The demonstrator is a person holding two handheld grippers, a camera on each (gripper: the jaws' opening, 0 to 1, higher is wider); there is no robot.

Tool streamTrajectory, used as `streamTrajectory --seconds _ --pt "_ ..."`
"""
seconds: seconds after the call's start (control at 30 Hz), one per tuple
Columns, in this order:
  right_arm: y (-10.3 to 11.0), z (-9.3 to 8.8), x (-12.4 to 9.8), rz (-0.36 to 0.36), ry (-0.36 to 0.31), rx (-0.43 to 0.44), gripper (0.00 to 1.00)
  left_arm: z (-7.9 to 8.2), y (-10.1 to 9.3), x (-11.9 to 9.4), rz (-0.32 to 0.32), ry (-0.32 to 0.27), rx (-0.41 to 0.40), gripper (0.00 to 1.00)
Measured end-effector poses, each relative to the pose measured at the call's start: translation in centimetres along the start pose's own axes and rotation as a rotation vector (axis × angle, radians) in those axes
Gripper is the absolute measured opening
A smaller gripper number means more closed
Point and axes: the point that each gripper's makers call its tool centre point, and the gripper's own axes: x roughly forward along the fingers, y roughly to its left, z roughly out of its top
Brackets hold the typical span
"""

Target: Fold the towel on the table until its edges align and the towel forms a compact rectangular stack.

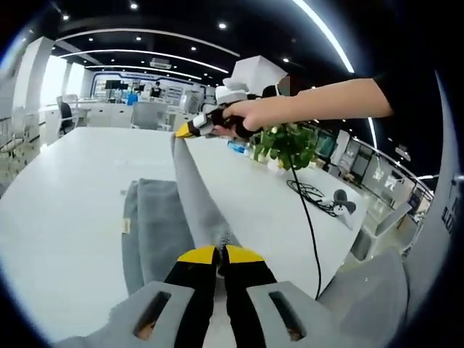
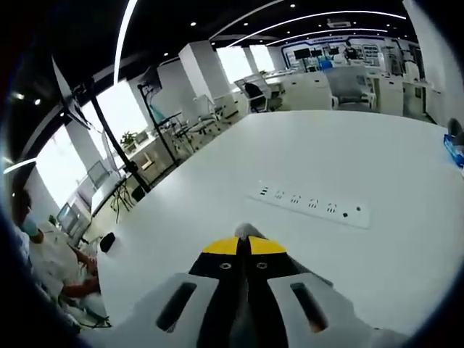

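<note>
the left claw [image 1: 220, 251], at lower centre of the left gripper view, is closed on one end of the grey towel [image 1: 156, 225]. from there a taut fold of cloth climbs to upper centre, where the right claw [image 1: 184, 130], held in a hand [image 1: 239, 119], pinches the other end. the rest of the towel lies in a folded heap on the white table [image 1: 65, 210], left of centre, with a small tag at its left edge. a plant [image 1: 290, 145] and a black cable [image 1: 308, 210] sit to the right, well apart from the cloth.

in the right gripper view the right claw [image 2: 243, 245] at bottom centre has its jaws together with a small grey nub of towel [image 2: 246, 230] at the tips, so it looks closed on the cloth. a power strip [image 2: 312, 204] lies on the table [image 2: 217, 181] at centre right.

judgement: the step in hand is carrying a lifted edge over to lay it on the rest. to do it well, keep both claws pinched and the span between them tight, so the edge stays straight. move both ends at the same pace and height, lower the edge onto the far edge of the heap, and check the corners meet before letting go. slack or an uneven pull would skew the fold.
</note>
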Motion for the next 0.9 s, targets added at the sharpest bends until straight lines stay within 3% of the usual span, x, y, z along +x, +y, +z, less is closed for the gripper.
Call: streamTrajectory --seconds 0.73,0.9 --pt "2.4 -1.5 4.6 0.038 0.061 0.014 0.00 -2.2 3.5 -0.9 0.082 0.030 -0.081 0.04" --pt "2.6 -2.2 5.6 0.037 0.083 0.005 0.00 -3.2 4.4 -0.8 0.076 0.068 -0.116 0.04"
